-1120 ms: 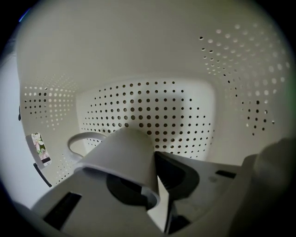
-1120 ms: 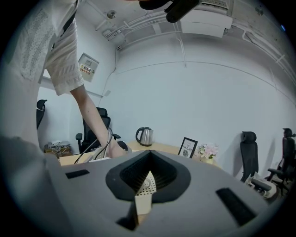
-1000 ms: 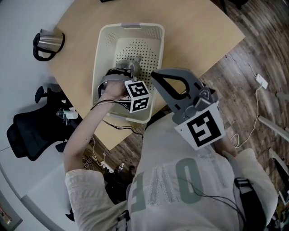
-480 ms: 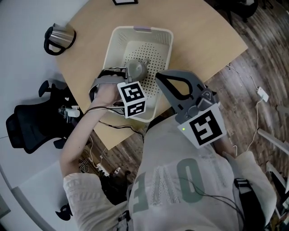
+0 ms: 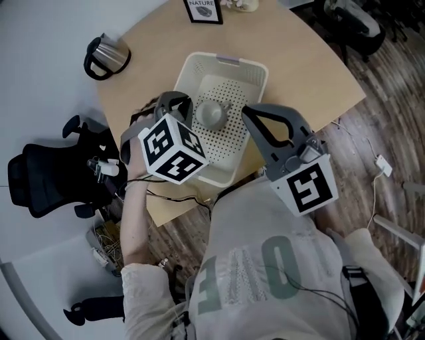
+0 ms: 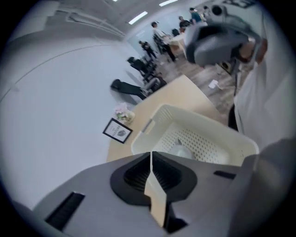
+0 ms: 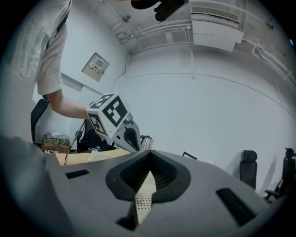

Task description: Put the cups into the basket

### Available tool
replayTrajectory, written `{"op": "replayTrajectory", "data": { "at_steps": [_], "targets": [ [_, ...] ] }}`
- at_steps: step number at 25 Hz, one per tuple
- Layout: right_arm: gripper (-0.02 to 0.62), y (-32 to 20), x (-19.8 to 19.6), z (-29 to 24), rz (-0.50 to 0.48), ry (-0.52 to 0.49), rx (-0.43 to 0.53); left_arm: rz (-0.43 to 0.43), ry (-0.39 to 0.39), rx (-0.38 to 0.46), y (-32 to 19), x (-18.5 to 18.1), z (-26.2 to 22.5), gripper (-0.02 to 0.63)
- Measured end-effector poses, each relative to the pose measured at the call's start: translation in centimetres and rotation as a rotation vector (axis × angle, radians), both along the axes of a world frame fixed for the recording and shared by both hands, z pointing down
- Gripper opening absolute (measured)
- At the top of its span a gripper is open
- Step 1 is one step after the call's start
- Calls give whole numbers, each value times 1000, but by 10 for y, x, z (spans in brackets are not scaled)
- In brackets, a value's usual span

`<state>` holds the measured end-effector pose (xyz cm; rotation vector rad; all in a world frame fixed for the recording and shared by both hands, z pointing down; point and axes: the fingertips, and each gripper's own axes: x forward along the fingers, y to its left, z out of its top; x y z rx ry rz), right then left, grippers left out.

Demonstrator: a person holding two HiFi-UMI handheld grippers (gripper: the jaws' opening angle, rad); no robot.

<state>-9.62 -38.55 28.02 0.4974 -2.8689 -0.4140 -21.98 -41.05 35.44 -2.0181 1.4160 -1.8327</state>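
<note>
Count, head view.

Cups: 2. One grey cup (image 5: 212,114) lies inside the basket; one steel cup (image 5: 106,56) with a black handle is at the desk's left corner.
Basket (image 5: 255,70): 1, at the desk's near edge.
Desk (image 5: 299,60): 1.
Framed card (image 5: 203,10): 1, at the desk's far edge.
Grippers: 2, the left gripper (image 5: 180,101) and the right gripper (image 5: 249,109).
Office chair (image 5: 40,179), black: 1, off the desk's left edge.

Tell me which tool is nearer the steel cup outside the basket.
Left. The left tool hangs at the basket's left rim, the side facing the steel cup; the right tool sits across the basket, at its right rim, farther off.
</note>
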Motion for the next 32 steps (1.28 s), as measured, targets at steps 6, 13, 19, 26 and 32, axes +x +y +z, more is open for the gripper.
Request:
{"op": "replayTrajectory", "data": {
  "at_steps": [6,13,19,26,32],
  "targets": [
    [-5,-6,-4,-12,8,-12,45,-249,371,587,16,-2,-94,11],
    [-5,4,-13,4,-22,24,28,-357,629,940,59,23,-101,11],
    [-5,25,-19,15,-73,33,4,-340,587,954,69,41,-96,11],
    [-5,46,-29,30,-157,77,-5,-311,415,929,71,36,-90,11],
    [-5,47,-32,33,-174,86,13,-327,373,923,75,30,-87,11]
  ]
}}
